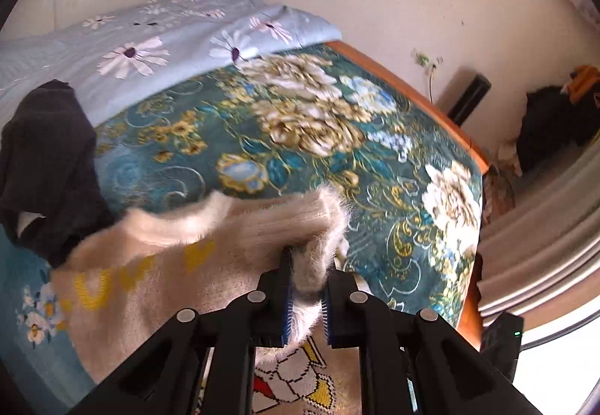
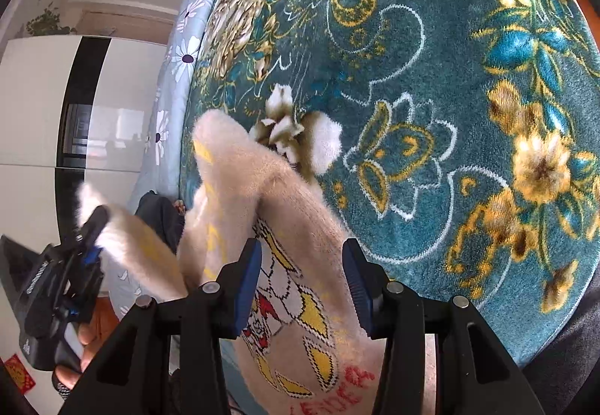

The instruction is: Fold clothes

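A fluffy cream sweater (image 1: pixel 157 265) with yellow letters and a knitted cartoon figure lies on the teal floral blanket (image 1: pixel 300 137). My left gripper (image 1: pixel 305 287) is shut on a bunched fold of its fuzzy edge, raised off the bed. In the right wrist view the sweater (image 2: pixel 300 302) runs under my right gripper (image 2: pixel 302 265), which is open with its jaws wide apart above the cartoon print. The left gripper (image 2: pixel 95 227) shows there at the far left, clamped on a lifted cream flap, with a person's hand (image 2: pixel 80 343) behind it.
A dark garment (image 1: pixel 48 160) is heaped at the blanket's left, beside a light blue daisy quilt (image 1: pixel 131 51). The orange wooden bed frame (image 1: pixel 412 96) runs along the right, with a wall, a black bag (image 1: pixel 551 126) and curtains beyond. White wardrobe doors (image 2: pixel 37 96) stand behind.
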Demonstrator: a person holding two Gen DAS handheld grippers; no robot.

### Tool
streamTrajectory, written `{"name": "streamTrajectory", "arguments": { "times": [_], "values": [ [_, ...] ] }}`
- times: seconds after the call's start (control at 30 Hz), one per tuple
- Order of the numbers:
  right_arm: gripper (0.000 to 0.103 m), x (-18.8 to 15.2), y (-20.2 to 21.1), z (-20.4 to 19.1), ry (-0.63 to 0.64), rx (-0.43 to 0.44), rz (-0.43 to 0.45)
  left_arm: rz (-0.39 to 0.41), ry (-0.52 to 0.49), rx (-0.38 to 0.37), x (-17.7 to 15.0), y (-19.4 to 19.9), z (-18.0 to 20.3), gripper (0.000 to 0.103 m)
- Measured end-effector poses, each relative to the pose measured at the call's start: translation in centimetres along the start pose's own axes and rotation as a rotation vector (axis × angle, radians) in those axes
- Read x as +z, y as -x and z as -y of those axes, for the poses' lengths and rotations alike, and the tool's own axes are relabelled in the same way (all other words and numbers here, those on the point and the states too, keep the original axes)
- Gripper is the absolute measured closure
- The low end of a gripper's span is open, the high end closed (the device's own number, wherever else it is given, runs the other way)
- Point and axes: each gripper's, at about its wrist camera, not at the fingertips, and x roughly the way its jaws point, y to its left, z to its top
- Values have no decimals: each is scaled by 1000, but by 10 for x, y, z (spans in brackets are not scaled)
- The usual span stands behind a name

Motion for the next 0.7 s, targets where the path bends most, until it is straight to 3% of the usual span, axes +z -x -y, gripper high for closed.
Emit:
{"name": "streamTrajectory", "arguments": {
  "times": [0.1, 0.2, 0.33, 0.43, 0.5, 0.57, 0.63, 0.7],
  "values": [
    [56, 3, -2, 2, -19, 24, -9, -87, -43, 43, -9, -49, 23, 90],
    [56, 6, -3, 4, -36, 37, -13, -160, -36, 91, -12, -95, 18, 90],
    [56, 12, -6, 7, -46, 36, -18, -217, -18, 107, -20, -122, 8, 87],
    [56, 13, -9, 8, -45, 25, -26, -238, -37, 75, -25, -117, 9, 82],
    [56, 11, -10, 8, -41, 13, -28, -270, -55, 39, -29, -110, 11, 62],
    [56, 9, -9, 9, -36, -2, -23, -289, -13, -33, -35, -93, 8, 54],
    [56, 7, -7, 11, -40, -10, -16, -269, 40, -89, -47, -64, -2, 52],
    [56, 5, -6, 13, -48, -16, -12, -236, 83, -100, -66, -31, -21, 42]
  ]
}}
